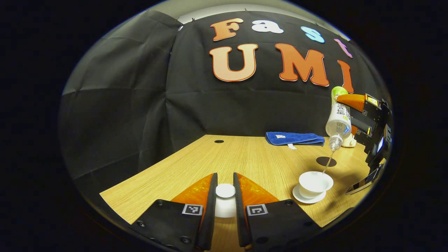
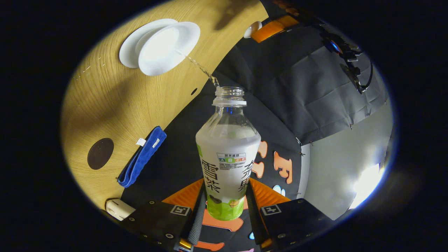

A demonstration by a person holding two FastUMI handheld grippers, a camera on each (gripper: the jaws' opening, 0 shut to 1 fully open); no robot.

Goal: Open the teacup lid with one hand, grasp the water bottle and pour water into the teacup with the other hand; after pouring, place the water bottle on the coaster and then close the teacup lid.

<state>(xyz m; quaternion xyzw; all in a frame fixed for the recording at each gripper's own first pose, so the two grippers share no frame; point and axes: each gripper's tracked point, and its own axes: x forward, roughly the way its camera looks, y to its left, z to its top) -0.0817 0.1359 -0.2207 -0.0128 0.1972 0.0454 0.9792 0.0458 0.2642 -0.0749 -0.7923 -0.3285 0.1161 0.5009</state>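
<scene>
Left gripper (image 1: 225, 196) is kept low at the near left of the surface (image 1: 196, 164), well apart from the cup, judged so the lid (image 1: 225, 190) stays clear of the pour; fingers narrowed onto the white lid, which is pinched between them, both pads seeming to touch it; blue towel (image 1: 294, 138) lies folded at the far side, untouched; dark round coaster (image 1: 326, 161) sits bare just beyond the teacup (image 1: 315, 182), judged the spot kept for the bottle later; teacup stands uncovered on its saucer (image 1: 308, 198) at near right, a thin stream of water falling into it; water bottle (image 1: 338, 119) is held tipped neck-down above the cup so water runs out.

In the right gripper view the right gripper (image 2: 225, 210) is closed partway on the water bottle (image 2: 227, 157), both fingers pressed on its lower body; pour judged under way, bottle placement and lid closing not yet done.
</scene>
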